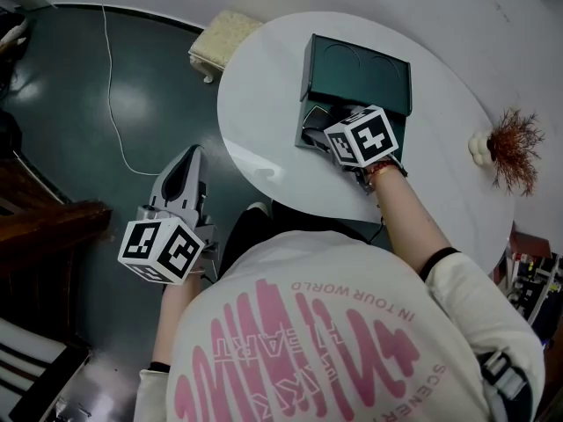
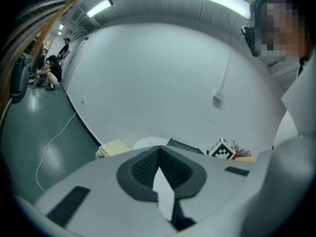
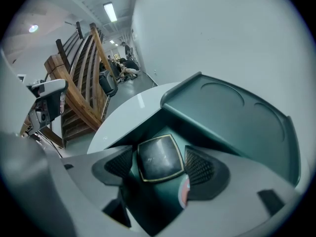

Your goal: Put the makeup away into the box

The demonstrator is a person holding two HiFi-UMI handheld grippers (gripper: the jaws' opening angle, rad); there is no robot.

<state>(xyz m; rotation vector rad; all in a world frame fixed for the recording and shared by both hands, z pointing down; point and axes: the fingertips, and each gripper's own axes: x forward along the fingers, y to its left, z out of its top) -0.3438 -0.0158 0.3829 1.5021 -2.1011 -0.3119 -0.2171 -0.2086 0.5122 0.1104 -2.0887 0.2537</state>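
An open dark green box (image 1: 305,104) stands on the round white table (image 1: 264,139), its lid (image 3: 237,117) raised at the back. My right gripper (image 1: 330,132) points steeply down into it. Between its pads (image 3: 159,168) is a black square compact (image 3: 158,157) with a gold rim, face up and slightly tilted. A thin dark gap shows on each side, so the jaws are open around it. A pink item (image 3: 183,192) peeks out beside the right pad. My left gripper (image 1: 188,155) hangs off the table over the floor, its pads (image 2: 159,154) closed with nothing between them.
A cream cushioned stool (image 1: 225,37) stands beyond the table's far left edge. A dried plant ornament (image 1: 513,141) sits at the table's right. A white cable (image 1: 110,86) runs over the dark floor, and wooden stairs (image 1: 40,222) are at the left.
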